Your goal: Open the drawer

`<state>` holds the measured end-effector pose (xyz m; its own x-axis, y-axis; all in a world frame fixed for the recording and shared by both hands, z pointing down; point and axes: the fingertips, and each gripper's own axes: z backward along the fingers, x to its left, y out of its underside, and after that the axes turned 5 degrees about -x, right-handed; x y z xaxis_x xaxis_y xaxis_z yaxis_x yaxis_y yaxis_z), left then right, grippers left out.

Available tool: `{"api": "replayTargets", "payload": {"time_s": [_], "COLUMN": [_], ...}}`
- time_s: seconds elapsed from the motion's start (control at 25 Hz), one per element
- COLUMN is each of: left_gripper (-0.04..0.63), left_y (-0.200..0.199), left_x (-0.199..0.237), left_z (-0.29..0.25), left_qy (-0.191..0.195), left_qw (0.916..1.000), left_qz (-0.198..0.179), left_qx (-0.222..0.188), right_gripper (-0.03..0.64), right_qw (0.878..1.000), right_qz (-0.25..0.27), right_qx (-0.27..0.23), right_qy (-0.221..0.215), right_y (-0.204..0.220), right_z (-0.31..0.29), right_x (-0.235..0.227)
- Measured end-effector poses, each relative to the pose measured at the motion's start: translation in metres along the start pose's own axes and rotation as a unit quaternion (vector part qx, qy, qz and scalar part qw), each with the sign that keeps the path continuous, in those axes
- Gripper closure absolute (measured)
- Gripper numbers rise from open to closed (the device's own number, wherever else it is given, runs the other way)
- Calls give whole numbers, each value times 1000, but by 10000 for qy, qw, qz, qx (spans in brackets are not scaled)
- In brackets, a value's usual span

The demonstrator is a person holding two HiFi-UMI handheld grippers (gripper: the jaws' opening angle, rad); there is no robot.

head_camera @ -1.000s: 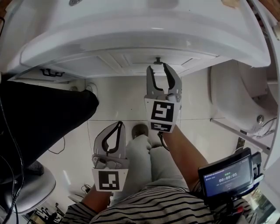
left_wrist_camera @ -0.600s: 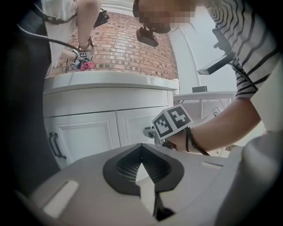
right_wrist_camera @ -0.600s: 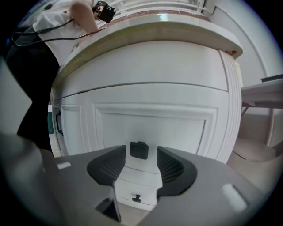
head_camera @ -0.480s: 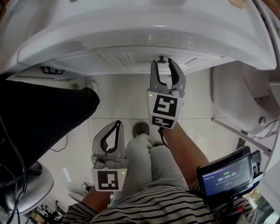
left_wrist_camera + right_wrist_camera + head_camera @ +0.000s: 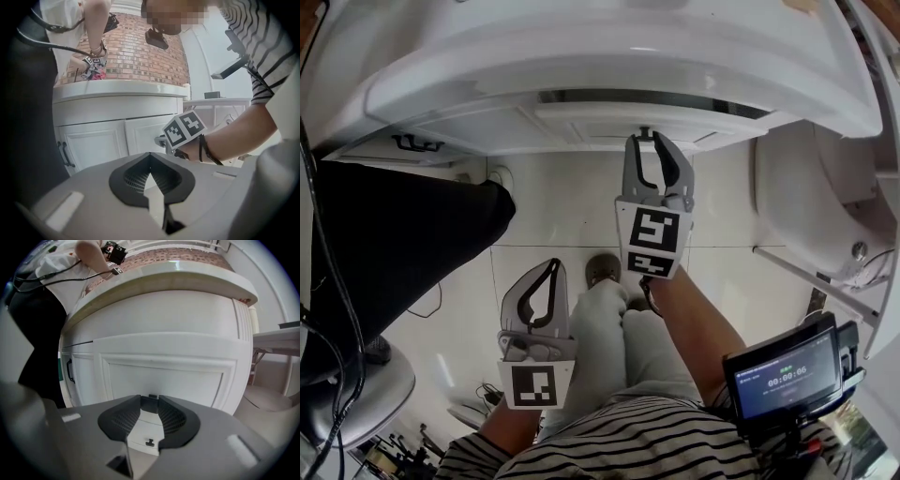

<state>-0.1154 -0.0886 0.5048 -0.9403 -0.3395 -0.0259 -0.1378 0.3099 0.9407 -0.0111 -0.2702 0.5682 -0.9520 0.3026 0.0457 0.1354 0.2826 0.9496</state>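
- The head view looks down on a white vanity cabinet (image 5: pixel 581 56). The drawer (image 5: pixel 619 114) sits under the countertop at centre, standing slightly out from the cabinet face, with a dark gap along its top edge.
- The right gripper (image 5: pixel 650 150) reaches the drawer front, its tips on either side of the small dark knob (image 5: pixel 644 134).
- The right gripper view shows what the head view cannot: the jaws are closing at a narrow setting, and the pads (image 5: pixel 171 418) are pressed in on the knob (image 5: pixel 152 396). A 2nd small dark pull (image 5: pixel 150 442) shows lower down through the gap between the jaws.
- The left gripper (image 5: pixel 553 267) hangs well back from the cabinet, above the person's legs.
- In its own view, the left gripper (image 5: pixel 150 157) has its tips together with nothing between them.
- Only the left gripper view shows the brick wall (image 5: pixel 140 51) above the countertop. It also sees the right gripper's marker cube (image 5: pixel 184 131) from the side, close to the cabinet.
- A dark door handle (image 5: pixel 411 143) on the cabinet's left appears in all 3 views.
- Only the head view shows the timer screen (image 5: pixel 787 380) at the lower right.
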Motion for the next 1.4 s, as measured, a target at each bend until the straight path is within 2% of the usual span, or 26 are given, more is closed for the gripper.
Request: {"api": "replayTargets", "payload": {"time_s": [0.24, 0.56, 0.8, 1.2, 1.4], "left_gripper": [580, 580, 580, 580, 580], "left_y": [-3, -13, -16, -31, -54], "left_x": [-12, -37, -51, -57, -66], "left_z": [23, 71, 96, 116, 130], "left_qy": [-19, 93, 31, -4, 77], "left_qw": [9999, 9998, 9998, 9999, 9999], "left_qz": [144, 103, 197, 142, 76], "left_qx": [91, 167, 69, -26, -100], "right_gripper": [499, 499, 500, 502, 499], "right_qw": [9992, 9971, 9956, 9929, 9912], "right_qz": [-41, -69, -104, -7, -280], "right_qx": [353, 691, 821, 1039, 1212], "right_qy": [-183, -305, -447, -579, -444], "right_y": [24, 42, 57, 67, 60], "right_z": [38, 113, 151, 170, 179], "right_x": [14, 32, 45, 47, 45]}}
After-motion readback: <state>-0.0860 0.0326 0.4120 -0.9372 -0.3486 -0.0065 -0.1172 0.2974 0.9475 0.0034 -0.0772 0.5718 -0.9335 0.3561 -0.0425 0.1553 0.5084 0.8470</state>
